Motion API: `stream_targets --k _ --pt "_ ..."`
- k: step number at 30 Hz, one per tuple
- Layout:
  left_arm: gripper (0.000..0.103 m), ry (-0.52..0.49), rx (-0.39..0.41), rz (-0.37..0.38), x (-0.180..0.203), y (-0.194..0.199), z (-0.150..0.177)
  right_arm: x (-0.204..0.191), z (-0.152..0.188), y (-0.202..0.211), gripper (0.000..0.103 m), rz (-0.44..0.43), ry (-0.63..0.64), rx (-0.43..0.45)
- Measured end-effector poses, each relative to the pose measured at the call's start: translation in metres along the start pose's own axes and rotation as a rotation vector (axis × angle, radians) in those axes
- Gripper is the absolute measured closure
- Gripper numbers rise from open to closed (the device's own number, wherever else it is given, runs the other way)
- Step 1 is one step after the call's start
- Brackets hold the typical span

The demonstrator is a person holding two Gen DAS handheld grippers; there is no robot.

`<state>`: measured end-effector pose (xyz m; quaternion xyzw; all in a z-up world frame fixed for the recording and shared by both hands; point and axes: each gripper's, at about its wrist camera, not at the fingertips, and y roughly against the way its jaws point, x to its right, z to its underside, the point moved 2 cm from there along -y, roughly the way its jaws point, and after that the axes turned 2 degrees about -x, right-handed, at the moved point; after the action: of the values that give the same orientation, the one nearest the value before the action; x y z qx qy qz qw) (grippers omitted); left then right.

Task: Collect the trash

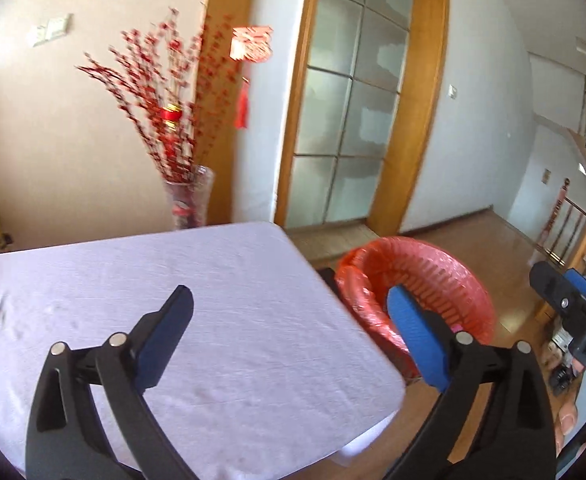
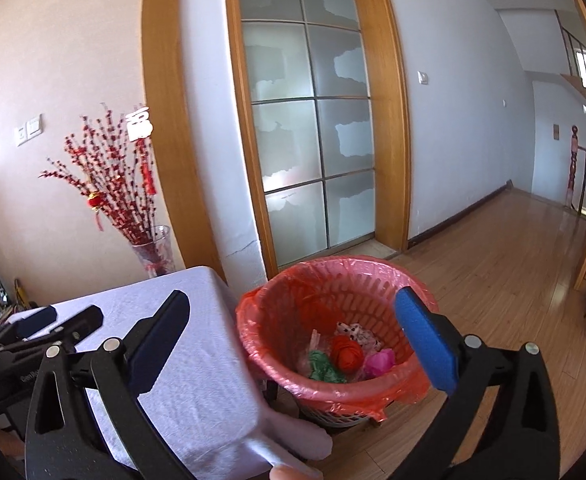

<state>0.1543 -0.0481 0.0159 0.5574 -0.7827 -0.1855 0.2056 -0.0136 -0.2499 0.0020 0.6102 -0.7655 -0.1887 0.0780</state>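
In the bin (image 2: 333, 304), crumpled trash (image 2: 347, 354) lies.

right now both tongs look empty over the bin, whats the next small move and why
Probably draw both back over the table and look for more trash. The left tongs and right tongs stand wide open with nothing between them, crumpled scraps already lie in the red-lined bin, and the white cloth shows nothing left on the part in view.

Daylight filled the room brightly, glaring off the wooden floor (image 2: 493, 264). The left view was motion-blurred, especially the red branches (image 1: 161, 92). Fisheye bending darkened both frames' corners.
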Motion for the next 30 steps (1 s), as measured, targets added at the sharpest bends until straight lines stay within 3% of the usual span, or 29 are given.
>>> stream_targets --k 6,18,30 --pt "0.004 0.000 0.072 -0.095 -0.015 0.041 0.018 -0.020 0.015 0.021 0.002 -0.002 0.061 0.014" --pt "0.004 0.035 0.108 -0.182 -0.030 0.084 0.053 -0.010 0.051 0.040 0.002 0.043 0.033 -0.022" --pt "0.004 -0.003 0.083 -0.241 -0.012 0.080 0.069 -0.012 0.070 0.037 0.002 0.109 0.093 -0.042"
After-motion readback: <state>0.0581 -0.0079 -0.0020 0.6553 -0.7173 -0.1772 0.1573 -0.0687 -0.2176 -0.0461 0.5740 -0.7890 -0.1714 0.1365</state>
